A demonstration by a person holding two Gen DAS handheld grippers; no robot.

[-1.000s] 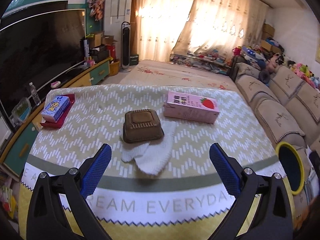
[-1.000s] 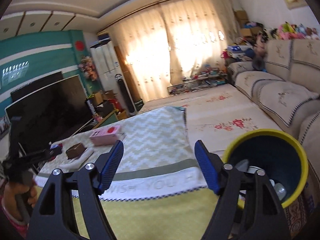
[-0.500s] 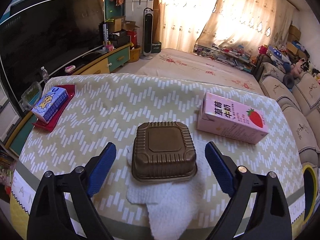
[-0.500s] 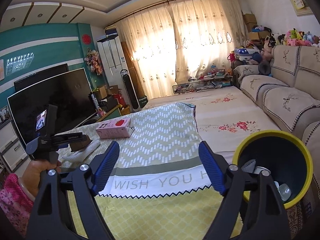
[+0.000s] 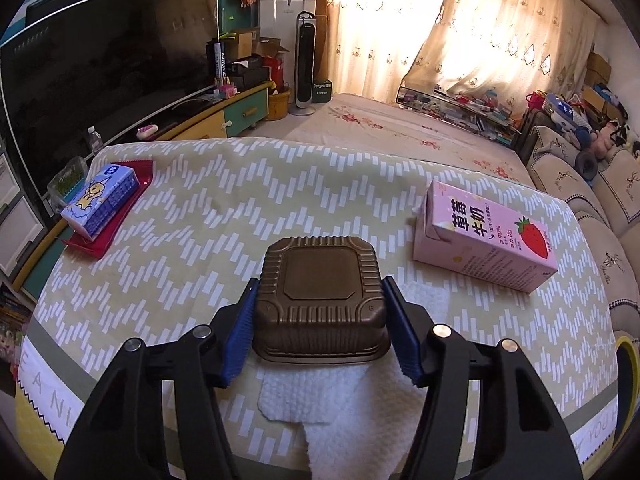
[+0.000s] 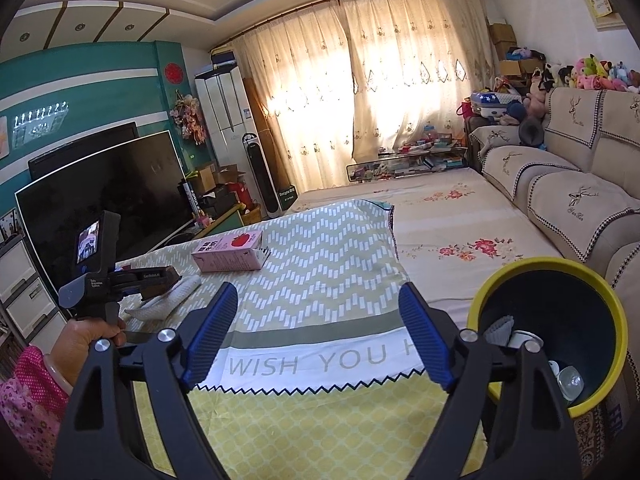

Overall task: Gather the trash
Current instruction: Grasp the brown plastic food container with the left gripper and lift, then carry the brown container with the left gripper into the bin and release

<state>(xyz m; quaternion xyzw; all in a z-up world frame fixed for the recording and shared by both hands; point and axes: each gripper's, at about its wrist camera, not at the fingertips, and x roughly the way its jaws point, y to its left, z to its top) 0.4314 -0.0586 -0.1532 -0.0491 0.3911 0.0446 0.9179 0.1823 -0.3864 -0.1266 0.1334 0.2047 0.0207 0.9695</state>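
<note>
A living room with a dark TV [image 5: 100, 60], lit curtains and a sofa [image 6: 580, 200] is surrounding a low desk [image 5: 280, 184] covered in a chevron cloth. Near the middle of it, a brown ribbed tray [image 5: 320, 300] is lying upside down on a white towel [image 5: 352, 408], and the left gripper [image 5: 320, 320] is closing on it: its blue pads are sitting against the tray's left and right walls, apparently clamped, though how firmly is hard to judge. To the right, a pink carton [image 5: 484, 240] is lying on its side; at the far left a blue box [image 5: 102, 200] is resting on a red tray [image 5: 106, 236]. The right gripper [image 6: 320, 332] is hovering with its jaws wide apart over the cloth's near edge, holding nothing. At the right, off the desk, a yellow-rimmed bin [image 6: 616, 320] is standing with a few pale scraps and a clear cup-like piece at its bottom. The thin tray is likely flimsy, so the walls may be buckling inward under the squeeze and letting it pop free; the sloped, ribbed sides could also let the pads slide upward off it. The towel beneath might cling and come up with it, and the carry to the bin is crossing most of the desk, giving a weak hold time to fail.
</note>
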